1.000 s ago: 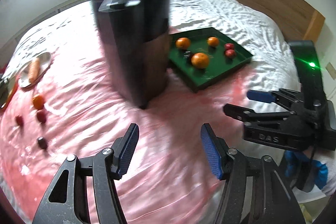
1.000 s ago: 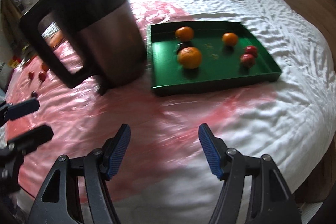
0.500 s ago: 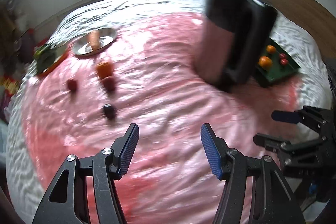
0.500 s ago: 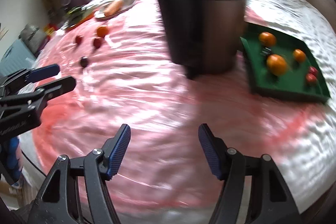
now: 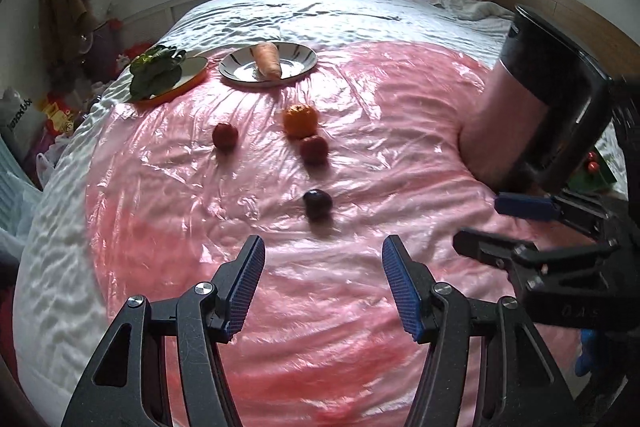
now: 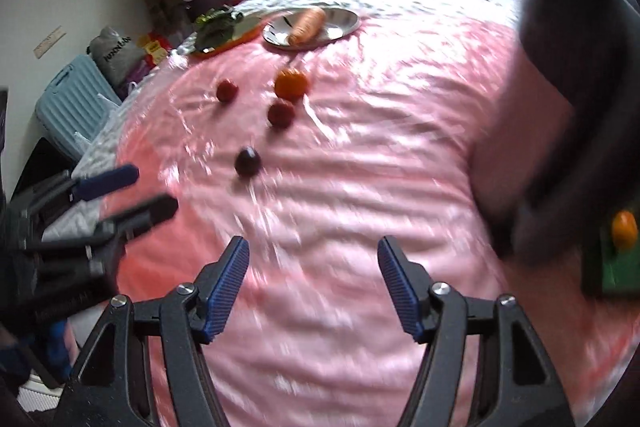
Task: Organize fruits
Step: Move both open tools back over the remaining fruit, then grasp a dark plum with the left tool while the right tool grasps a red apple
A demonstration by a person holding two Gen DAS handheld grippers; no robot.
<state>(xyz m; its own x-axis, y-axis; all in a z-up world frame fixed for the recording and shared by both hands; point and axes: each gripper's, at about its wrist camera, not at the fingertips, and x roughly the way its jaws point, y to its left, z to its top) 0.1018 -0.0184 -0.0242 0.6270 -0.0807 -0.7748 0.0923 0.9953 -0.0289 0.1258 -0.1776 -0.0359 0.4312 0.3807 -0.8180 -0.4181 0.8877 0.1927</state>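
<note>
Writing: where any print shows, on a grey bag [image 6: 116, 57] beside the bed, it is too small to read.
Dark round plum [image 5: 317, 203]: on the pink plastic sheet [image 5: 380, 131], just ahead of the left hand-held gripper [image 5: 323, 285].
Red fruits [image 5: 314, 149] and orange [image 5: 300, 120]: beyond the plum.
Left hand-held gripper: jaws apart, holding nothing.
Right hand-held gripper [image 6: 313, 281]: jaws apart, holding nothing, plum ahead-left.

Left tool [image 5: 323, 283]: black plastic scissor-style arms with triangular cut-outs, silver round-headed screws at the pivots, blue ribbed pads [image 5: 247, 281] on the inner faces of both fingers. Right tool [image 6: 313, 285]: same build, same blue ribbed pads [image 6: 227, 287]. Faint embossed lettering showed on the right tool's black body in the left wrist view, unreadable. Blue glove or sleeve partly visible behind each.
</note>
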